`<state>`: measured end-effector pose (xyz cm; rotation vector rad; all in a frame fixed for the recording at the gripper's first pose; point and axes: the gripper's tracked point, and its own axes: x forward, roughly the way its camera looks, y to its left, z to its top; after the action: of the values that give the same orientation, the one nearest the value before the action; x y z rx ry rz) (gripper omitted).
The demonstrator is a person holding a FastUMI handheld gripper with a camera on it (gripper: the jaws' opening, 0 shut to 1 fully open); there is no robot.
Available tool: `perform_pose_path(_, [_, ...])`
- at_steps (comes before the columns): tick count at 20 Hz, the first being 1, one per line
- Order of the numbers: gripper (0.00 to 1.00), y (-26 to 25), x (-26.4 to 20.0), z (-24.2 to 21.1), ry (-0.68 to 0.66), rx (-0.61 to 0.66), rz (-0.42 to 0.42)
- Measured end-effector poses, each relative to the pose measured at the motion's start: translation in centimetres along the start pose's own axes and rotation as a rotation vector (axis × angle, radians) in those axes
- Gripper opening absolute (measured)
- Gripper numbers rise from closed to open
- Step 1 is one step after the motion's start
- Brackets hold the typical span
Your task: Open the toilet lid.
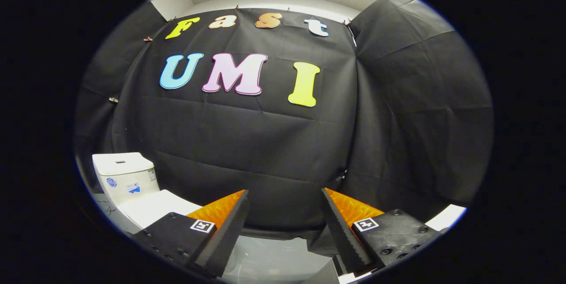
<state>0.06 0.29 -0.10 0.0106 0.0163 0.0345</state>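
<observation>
**Toilet off to one side as approach begins**

The toilet lid (154, 206) lies flat and closed below the white tank (124, 175), off to the left of my fingers and beyond them. My gripper (285, 213) hangs wide open and empty, aimed at the black cloth wall (265, 155) rather than the bowl. I judge this the reach stage: next I must swing left and drop to the lid's front edge.

A white ceramic toilet (132, 191) stands on the floor against the black cloth wall, well off to the left of the tongs' (285, 195) spread fingers. Its smooth white lid (157, 209) lies flat and closed over the bowl. Behind the lid rises the boxy white tank (124, 175), upright, with small stickers on its front.
</observation>
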Motion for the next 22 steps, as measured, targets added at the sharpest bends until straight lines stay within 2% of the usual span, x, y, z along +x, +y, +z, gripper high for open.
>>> perform_pose_path(7, [0.98,0.1,0.0,-0.1,0.007,0.003,0.004])
perform_pose_path(13, [0.98,0.6,0.2,-0.4,0.017,0.020,0.047])
perform_pose_path(16, [0.98,2.1,0.8,-2.1,0.077,0.065,0.140])
perform_pose_path(22, [0.98,6.9,1.6,-10.6,0.336,0.150,0.341])
